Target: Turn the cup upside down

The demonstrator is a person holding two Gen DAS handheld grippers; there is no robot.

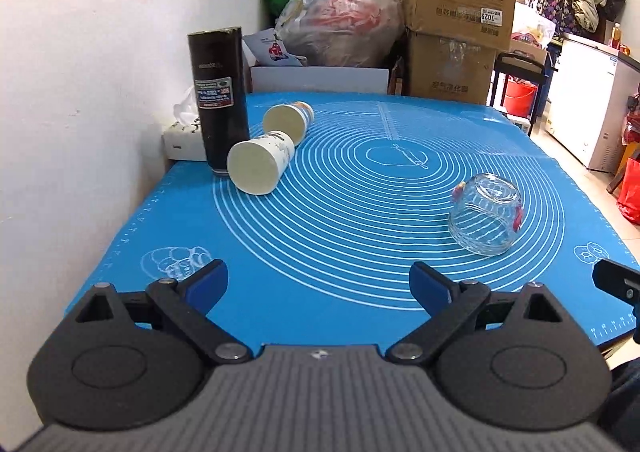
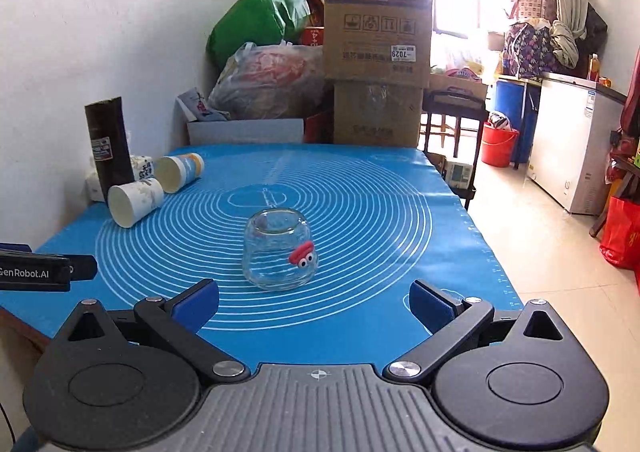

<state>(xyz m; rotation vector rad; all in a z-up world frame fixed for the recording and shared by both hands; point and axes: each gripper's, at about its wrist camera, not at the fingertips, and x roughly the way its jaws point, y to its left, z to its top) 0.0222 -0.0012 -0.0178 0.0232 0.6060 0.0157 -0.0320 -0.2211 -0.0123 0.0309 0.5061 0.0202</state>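
Note:
A clear glass cup [image 2: 280,250] with a small red figure on its side stands upside down on the blue mat [image 2: 360,191], thick base up. It also shows at the right of the left wrist view [image 1: 486,219]. My right gripper [image 2: 314,306] is open and empty, just in front of the cup and apart from it. My left gripper [image 1: 318,286] is open and empty over the mat's front edge, left of the cup.
Two paper cups [image 1: 262,165] [image 1: 288,119] lie on their sides at the mat's far left. A tall black cylinder [image 1: 220,99] stands beside them, with a tissue box [image 1: 180,135] against the wall. Cardboard boxes [image 2: 376,47] and bags stand behind the table.

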